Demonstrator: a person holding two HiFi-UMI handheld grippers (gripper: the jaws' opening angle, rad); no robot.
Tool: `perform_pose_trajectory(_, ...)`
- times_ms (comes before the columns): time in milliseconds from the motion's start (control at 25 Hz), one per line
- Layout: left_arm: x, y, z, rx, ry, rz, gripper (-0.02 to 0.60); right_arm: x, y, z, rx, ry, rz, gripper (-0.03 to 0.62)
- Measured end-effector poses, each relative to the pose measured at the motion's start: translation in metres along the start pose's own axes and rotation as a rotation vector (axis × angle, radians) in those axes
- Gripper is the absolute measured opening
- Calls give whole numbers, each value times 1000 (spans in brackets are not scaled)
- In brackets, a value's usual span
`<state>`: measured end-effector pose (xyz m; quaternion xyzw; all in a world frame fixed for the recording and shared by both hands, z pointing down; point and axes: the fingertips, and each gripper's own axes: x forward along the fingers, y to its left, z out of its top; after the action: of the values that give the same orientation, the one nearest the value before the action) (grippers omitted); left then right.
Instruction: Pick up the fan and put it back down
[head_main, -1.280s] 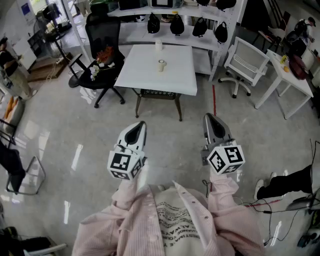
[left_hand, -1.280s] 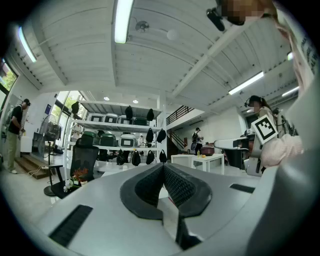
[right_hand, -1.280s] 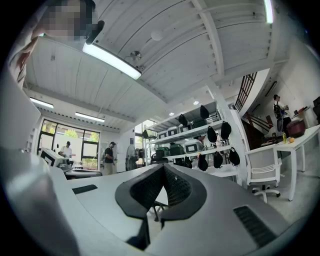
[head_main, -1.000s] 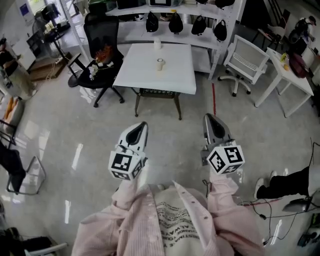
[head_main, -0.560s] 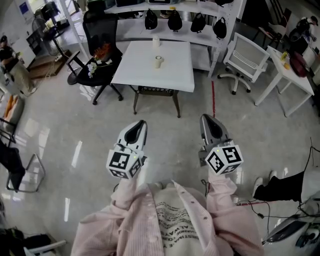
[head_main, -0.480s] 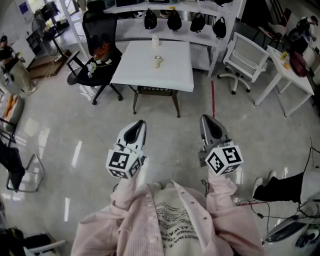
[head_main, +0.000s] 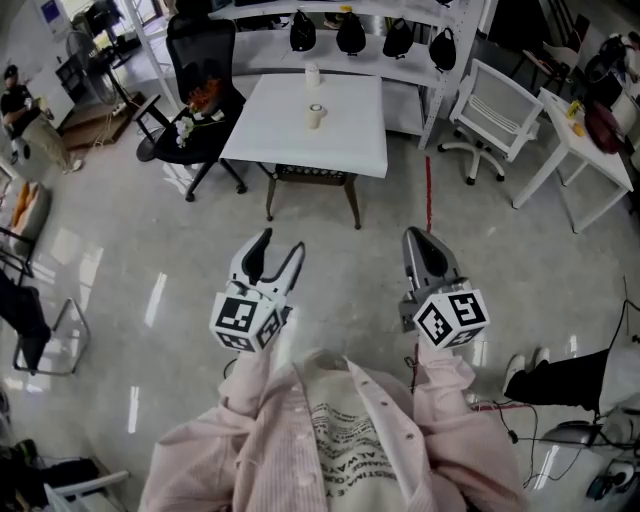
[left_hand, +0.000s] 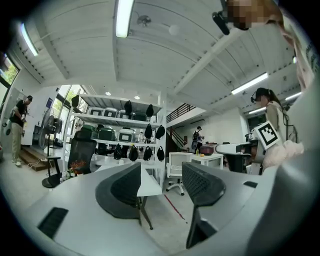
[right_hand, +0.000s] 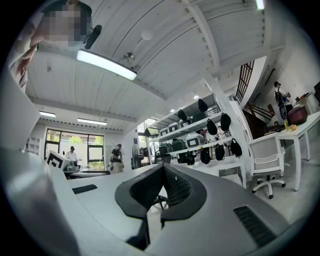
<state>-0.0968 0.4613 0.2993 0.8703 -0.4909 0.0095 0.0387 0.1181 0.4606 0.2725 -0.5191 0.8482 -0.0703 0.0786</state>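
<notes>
— How do the jaws stand?
— The left gripper (head_main: 279, 246) has its jaws spread wide. They have just been opening, and only air lies between them. The jaws of the right gripper (head_main: 417, 234) are pressed together and hold nothing.
— And where do they point?
— Both point level, out past the person's pink sleeves (head_main: 447, 395), over the grey floor (head_main: 350, 265) toward a white table (head_main: 300, 125). They are well apart from it.
— The fan?
— A pedestal fan (left_hand: 50, 127) stands on the floor far off to the left, just beyond the black office chair (head_main: 202, 55) beside the table. It is well away from both grippers, and neither touches it
</notes>
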Motion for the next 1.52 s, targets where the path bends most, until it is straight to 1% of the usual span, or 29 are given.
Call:
perform_pose_trajectory(160, 1, 0, -5, 2, 7, 5, 235, 3, -2, -5, 8, 6, 14, 0)
perform_pose_trajectory(280, 2, 3, -7, -3, 14, 16, 249, 8, -3, -6, 12, 11, 21, 0)
perform_pose_trajectory(480, 6, 11, -11, -31, 23, 30, 250, 16, -4, -12, 22, 28, 26, 0)
perform_pose_trajectory(680, 21, 21, -27, -62, 36, 32, 250, 28, -15, -25, 36, 45, 15, 0)
perform_pose_trajectory(840, 47, 36, -39, -80, 48, 31, 249, 49, -33, -35, 44, 61, 3, 0)
perform_pose_trajectory(960, 71, 53, -46, -93, 65, 31, 249, 75, -47, -41, 45, 78, -1, 0)
perform_pose_trajectory(1160, 118, 89, -50, -91, 82, 46, 249, 123, -76, -48, 56, 89, -23, 0)
perform_pose_trajectory(1360, 159, 117, -46, -82, 106, 42, 249, 164, -100, -49, 74, 100, -46, 0)
perform_pose_trajectory(1520, 185, 134, -49, -103, 126, 32, 249, 190, -111, -51, 87, 114, -55, 0)
